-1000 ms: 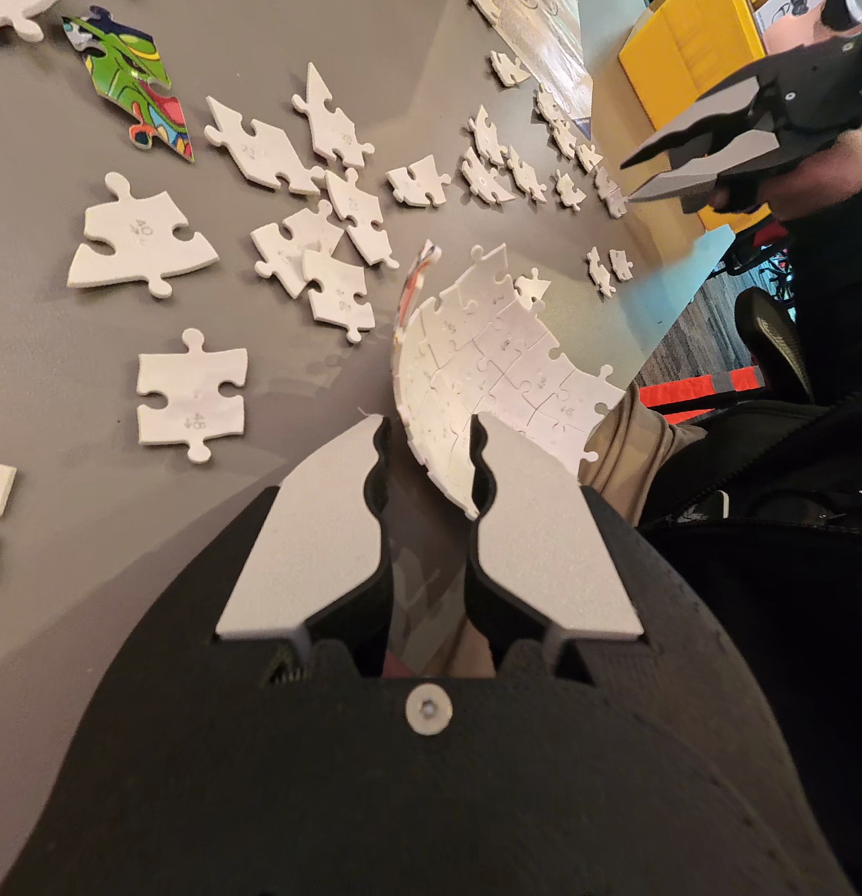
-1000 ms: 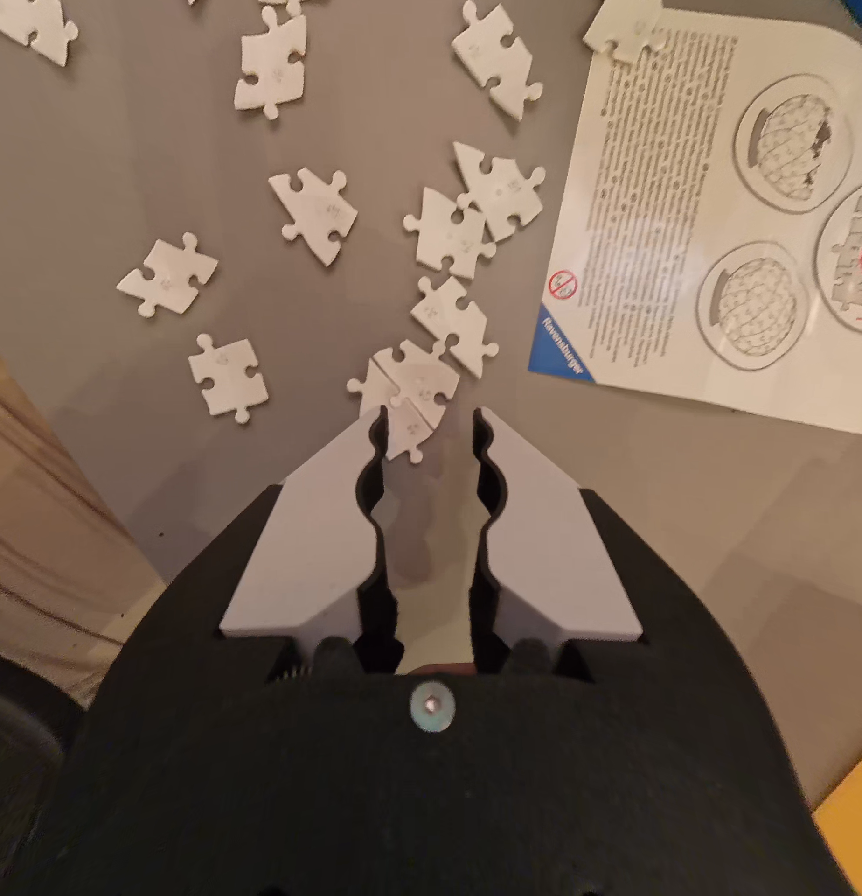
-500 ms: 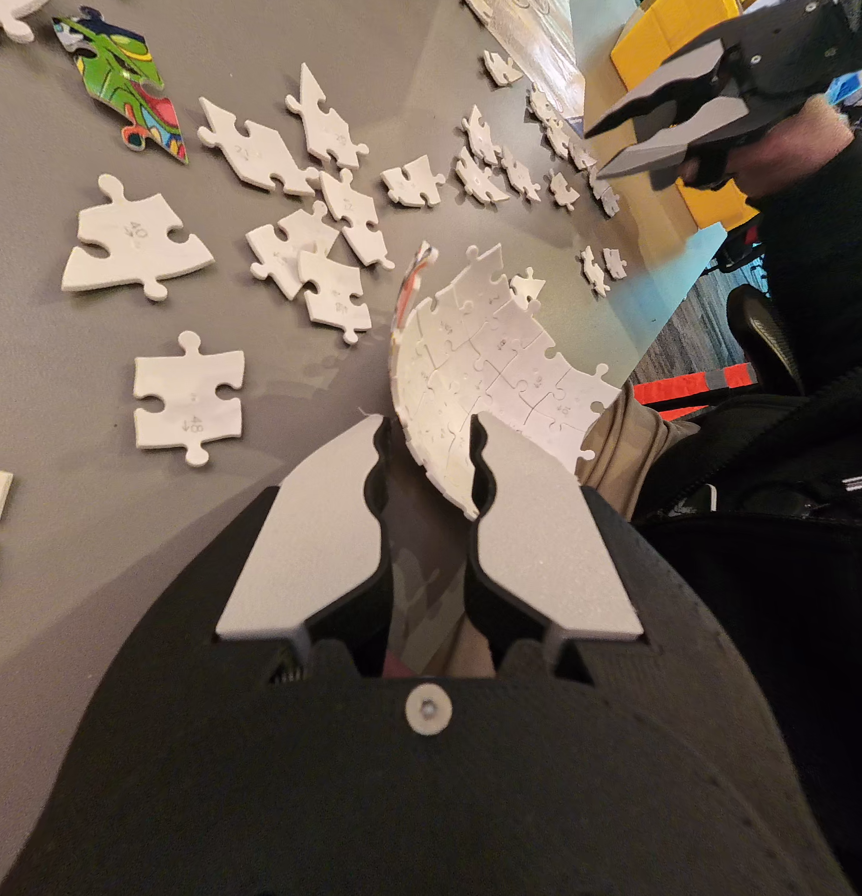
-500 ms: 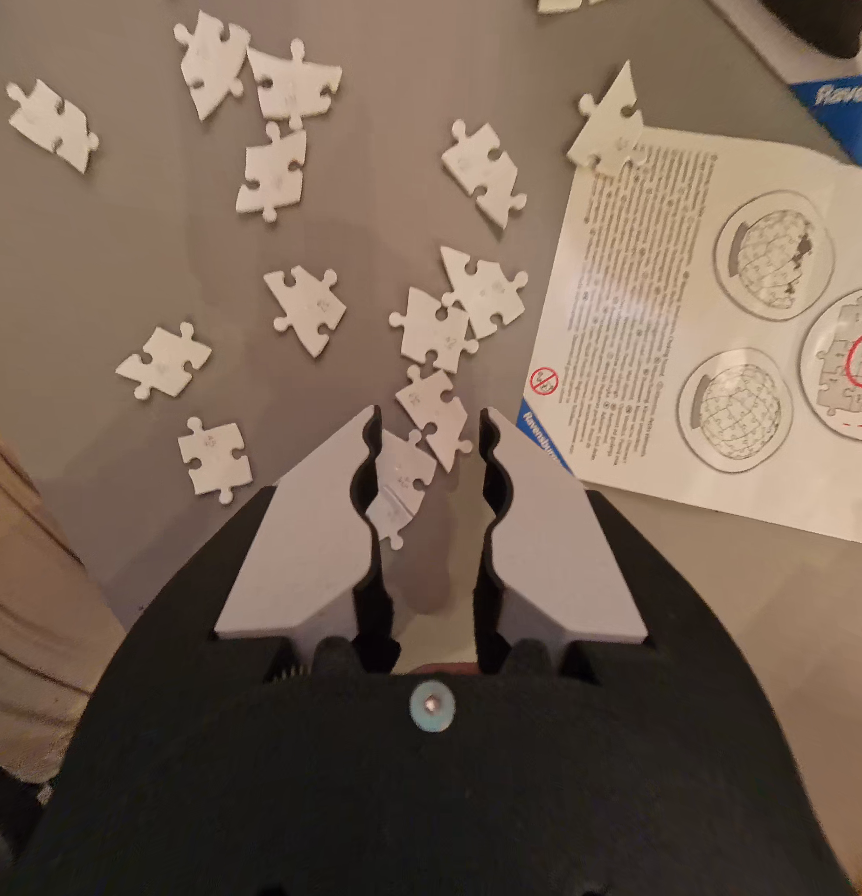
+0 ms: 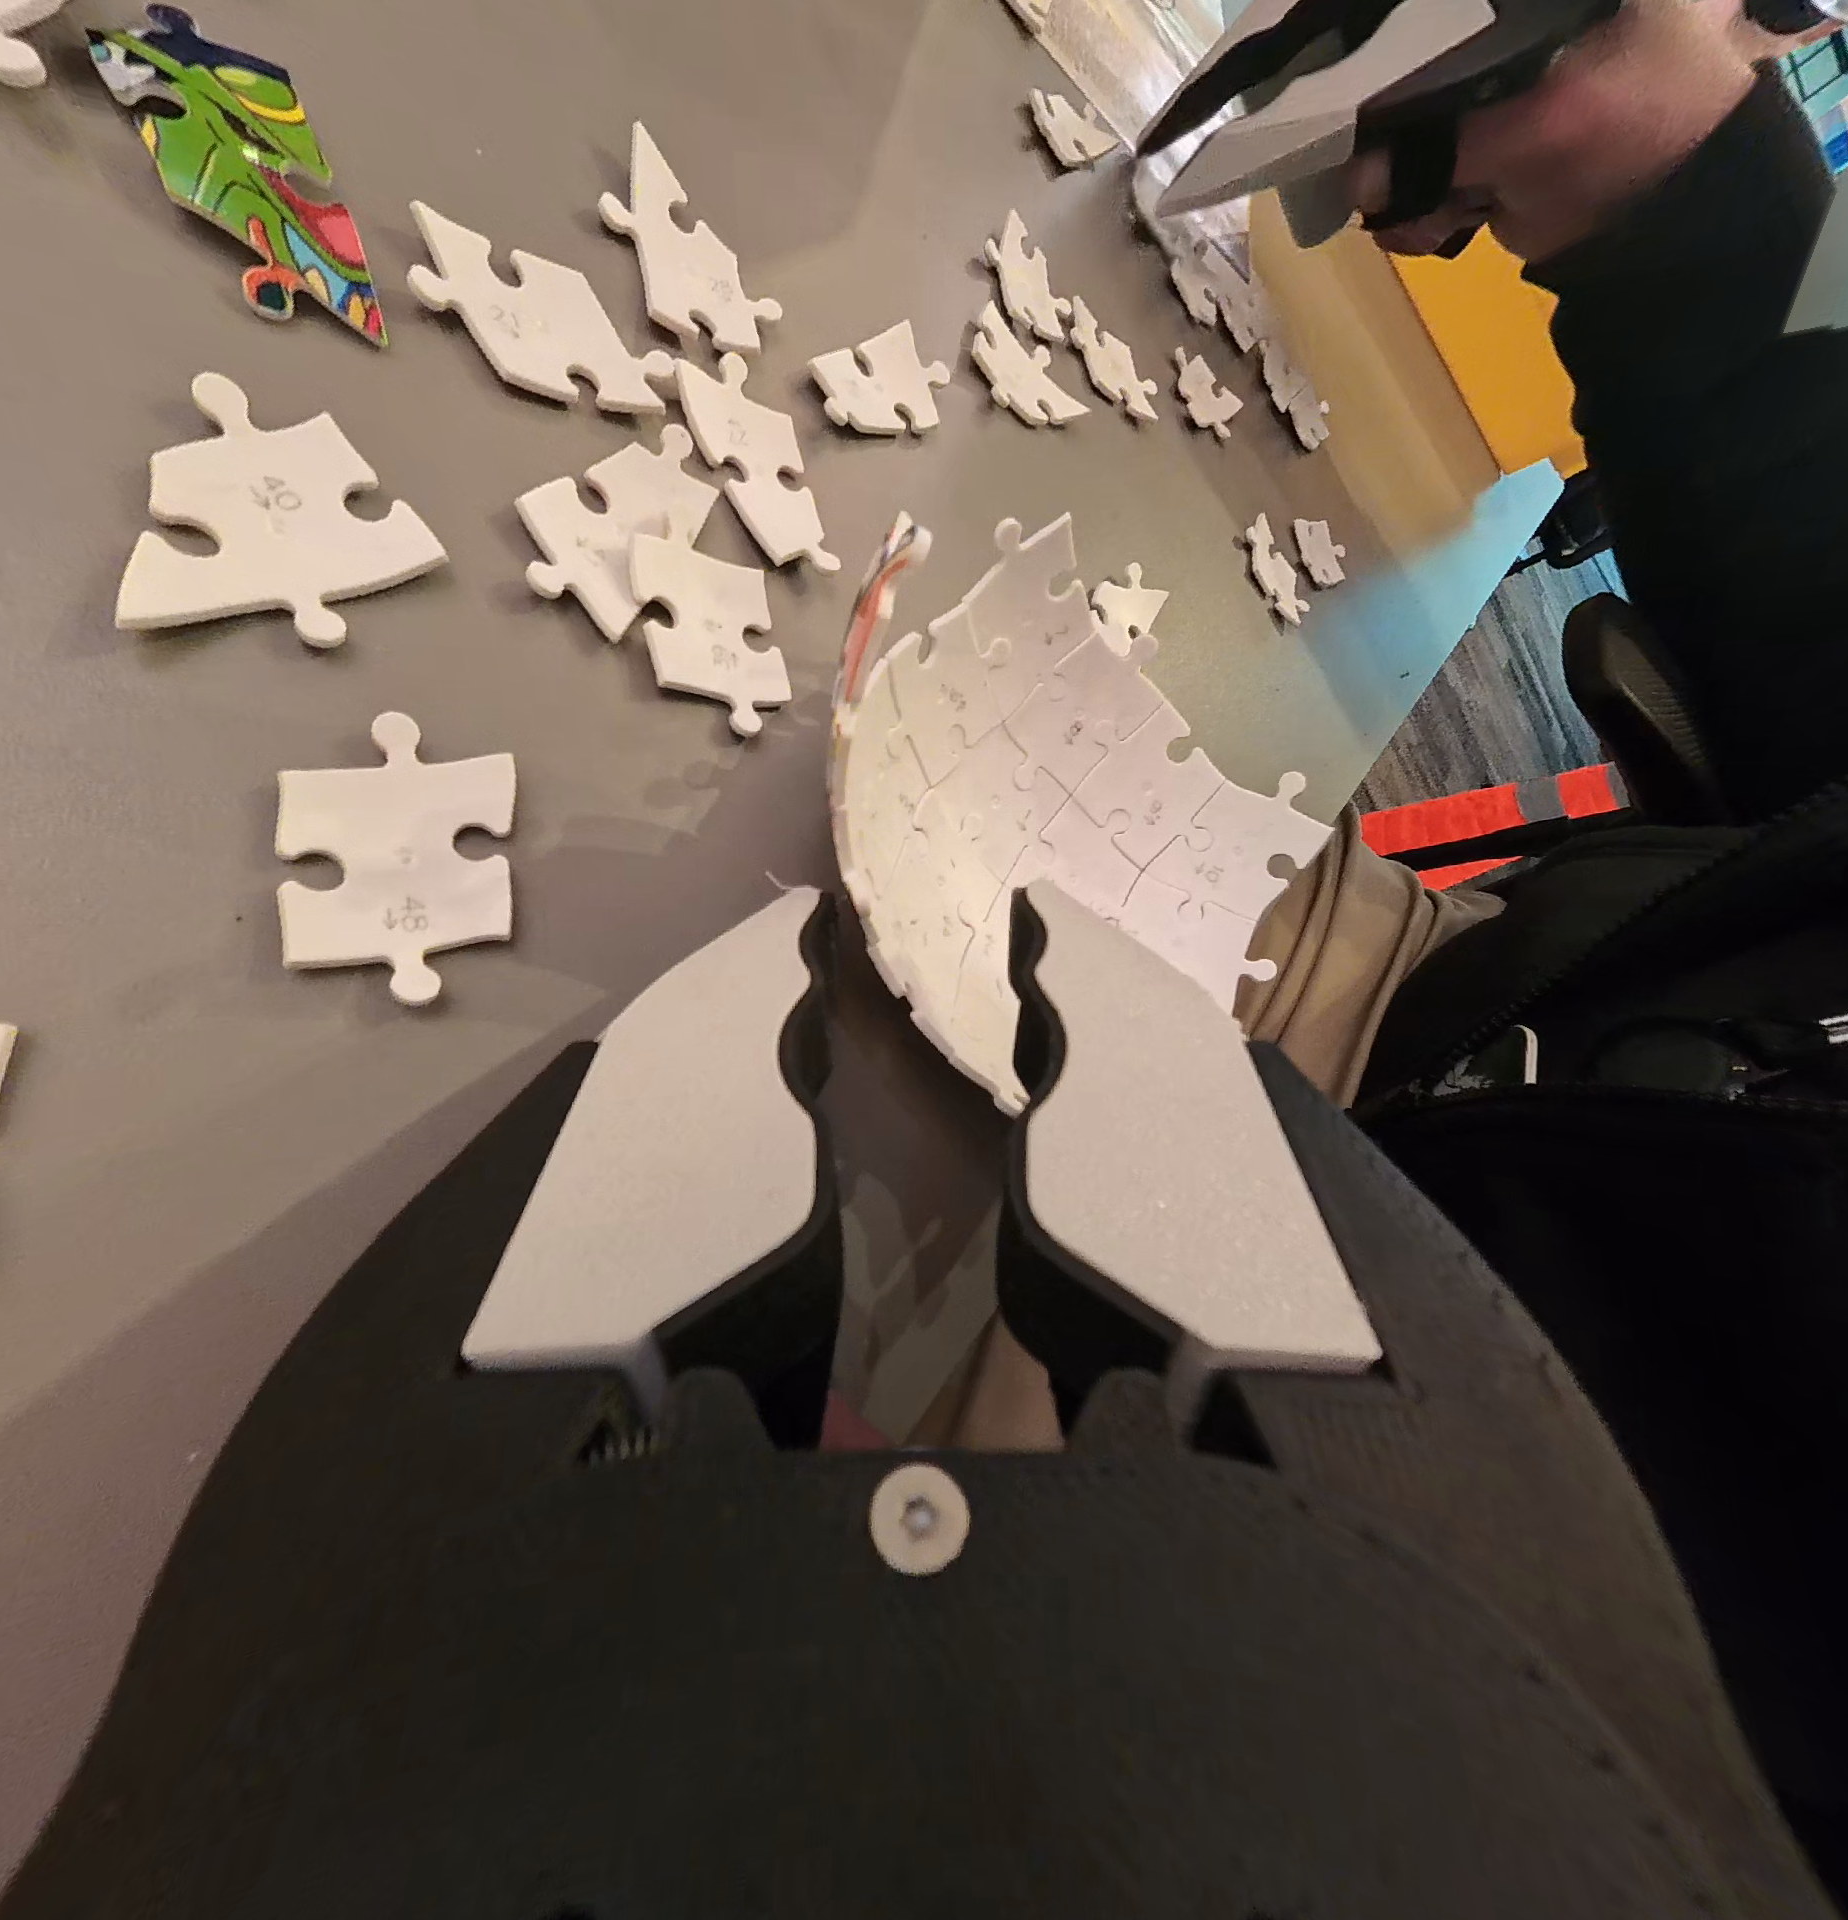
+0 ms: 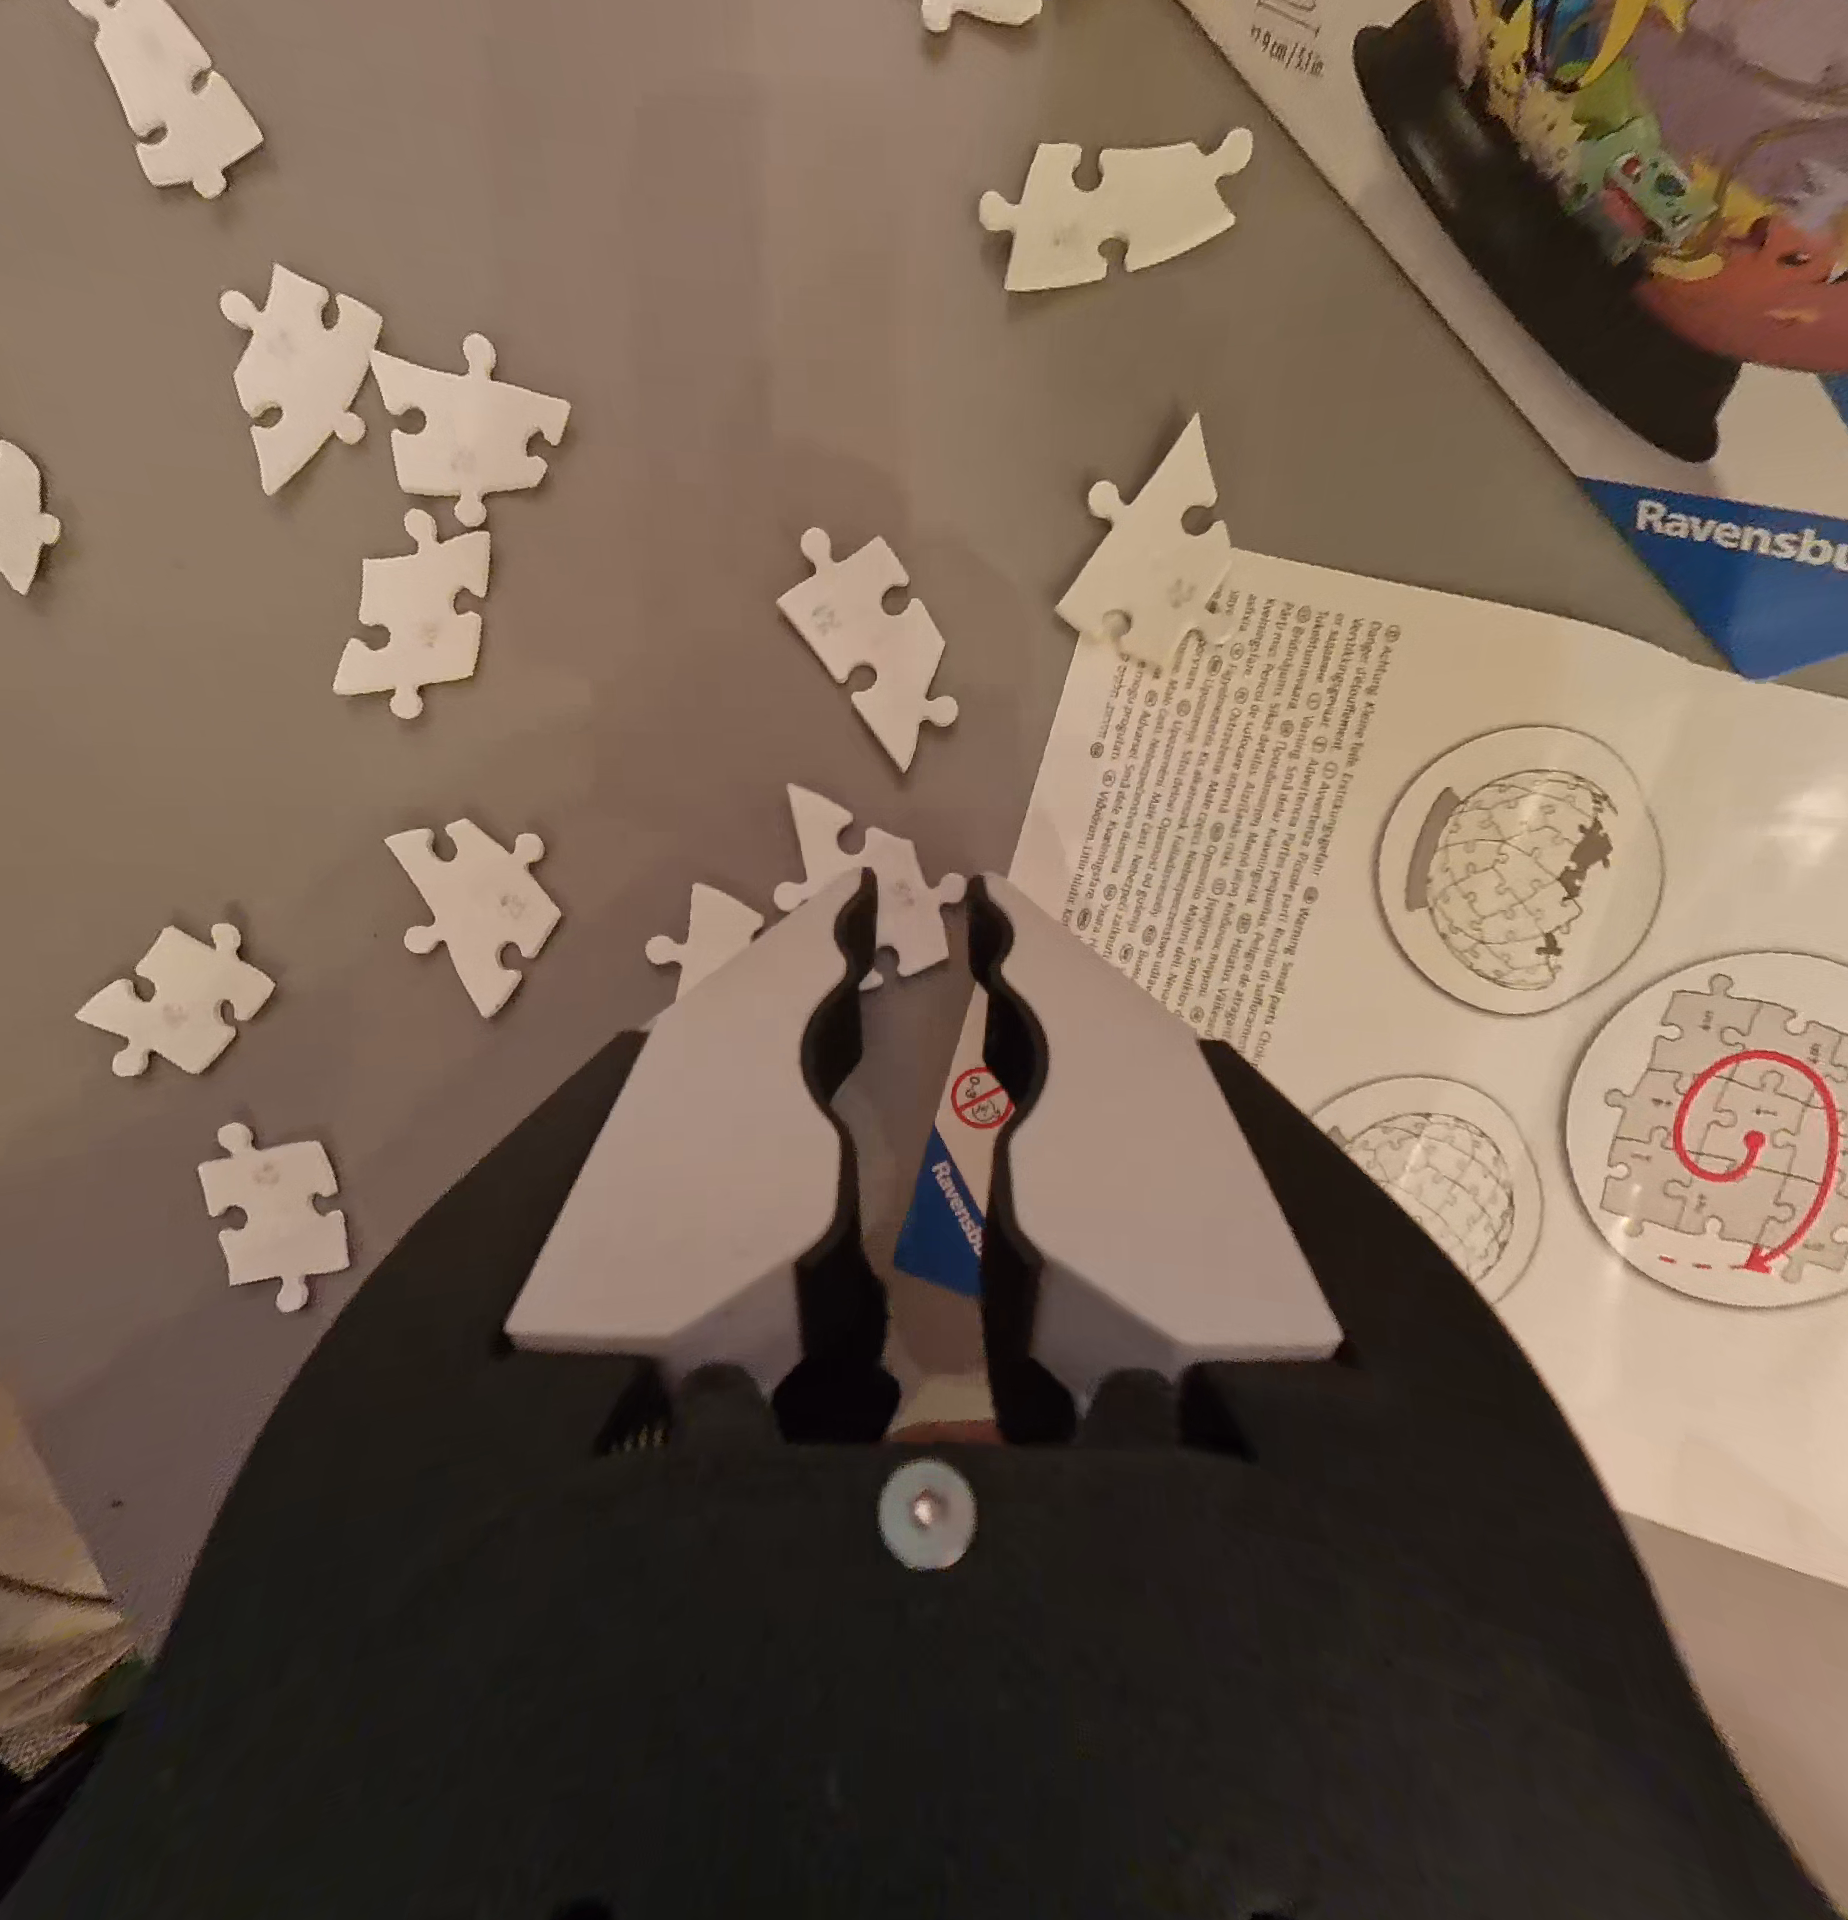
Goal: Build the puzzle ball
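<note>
Left gripper (image 5: 918,914): its jaws are set a moderate way apart around the lower rim of the partial puzzle ball (image 5: 1045,769); a clear gap shows beside the left finger, and whether the right finger presses the shell I cannot tell.
Partial puzzle ball: a curved white shell of joined pieces, standing on edge near the surface's edge, hollow side toward the camera, a strip of colour along its left rim.
Right gripper (image 6: 918,891): jaws narrow but not touching, hovering above a loose white piece (image 6: 899,894) seen between the fingertips; contact with it cannot be told.
Loose pieces (image 6: 452,634): scattered white side up over the grey surface (image 6: 671,312), well apart from the shell.
Coloured piece (image 5: 245,166): lies face up at the far left.
Instruction sheet (image 6: 1522,935): flat, to the right of the right gripper, one piece (image 6: 1159,561) overlapping its corner.
Puzzle box (image 6: 1626,208): beyond the sheet.
</note>
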